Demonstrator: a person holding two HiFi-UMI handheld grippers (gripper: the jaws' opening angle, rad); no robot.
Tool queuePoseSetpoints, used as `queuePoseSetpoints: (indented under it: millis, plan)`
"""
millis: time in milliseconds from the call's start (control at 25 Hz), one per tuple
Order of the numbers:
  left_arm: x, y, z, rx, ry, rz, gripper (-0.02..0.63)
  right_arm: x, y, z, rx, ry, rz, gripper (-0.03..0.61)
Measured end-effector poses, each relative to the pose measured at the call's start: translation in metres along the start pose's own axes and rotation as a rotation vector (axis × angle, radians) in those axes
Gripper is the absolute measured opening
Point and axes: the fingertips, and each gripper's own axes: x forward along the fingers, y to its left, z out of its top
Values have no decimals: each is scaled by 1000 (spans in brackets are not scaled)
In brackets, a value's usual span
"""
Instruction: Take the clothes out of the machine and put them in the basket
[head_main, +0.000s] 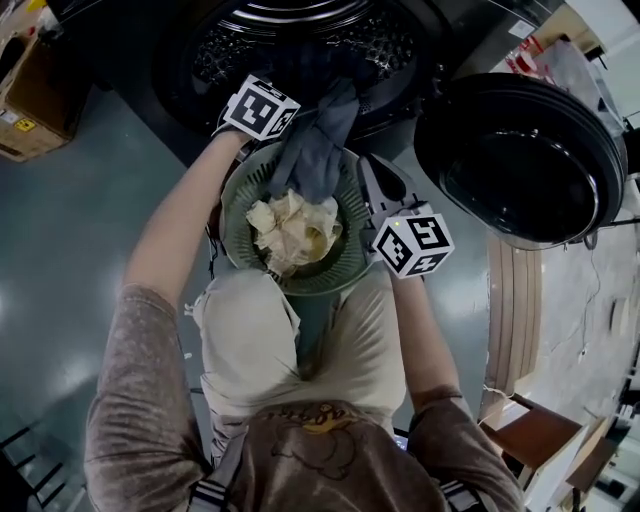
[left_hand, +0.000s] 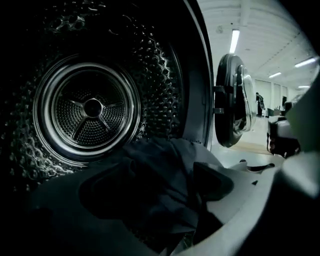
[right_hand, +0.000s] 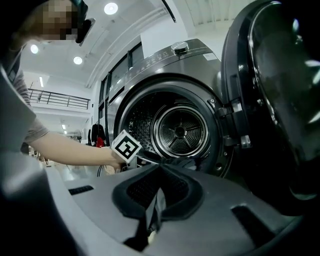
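The machine's dark drum (head_main: 300, 40) stands open at the top of the head view. A dark blue-grey garment (head_main: 318, 140) hangs from its mouth down into the green basket (head_main: 240, 200), which also holds cream clothes (head_main: 292, 230). My left gripper (head_main: 262, 108) is at the drum's mouth. In the left gripper view my left gripper (left_hand: 150, 200) has its jaws wide apart with the dark garment (left_hand: 160, 175) lying loosely between them. My right gripper (head_main: 378, 195) sits at the basket's right rim. In its own view my right gripper (right_hand: 154, 210) is shut on a thin edge of that rim.
The round machine door (head_main: 525, 160) stands swung open at the right. A cardboard box (head_main: 30, 100) sits on the floor at the far left. Wooden boards (head_main: 510, 310) and a wooden stool (head_main: 530, 435) stand at the right.
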Motion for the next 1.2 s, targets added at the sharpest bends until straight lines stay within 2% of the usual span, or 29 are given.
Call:
queuePoseSetpoints:
  millis: [200, 360, 560, 760, 800, 840, 880, 1040, 1120, 1200]
  plan:
    - [23, 15, -9, -19, 83, -7, 431, 1, -4, -1, 1, 1, -12, -3]
    - [31, 16, -17, -2, 163, -16, 430, 0, -10, -4, 9, 4, -24, -3]
    - [31, 13, -20, 30, 186, -22, 413, 0, -10, -5, 9, 6, -21, -3]
    - [31, 0, -19, 69, 199, -72, 323, -2, -10, -6, 10, 9, -22, -3]
    - [32, -5, -19, 74, 202, -88, 286, -2, -10, -6, 10, 9, -22, -3]
    - [33, -10, -19, 76, 205, -103, 222, -2, -10, -6, 10, 8, -23, -3]
    - [34, -13, -19, 78, 207, -110, 192, -3, -11, -6, 9, 8, -24, -3]
    - [34, -14, -17, 76, 199, -112, 167, -6, -13, -5, 8, 9, -29, -3]
    - [33, -17, -14, 50, 177, -124, 140, -7, -15, -5, 8, 9, -34, -3]
    - [31, -20, -11, -14, 149, -141, 52, -8, -15, -5, 7, 10, -36, -3]
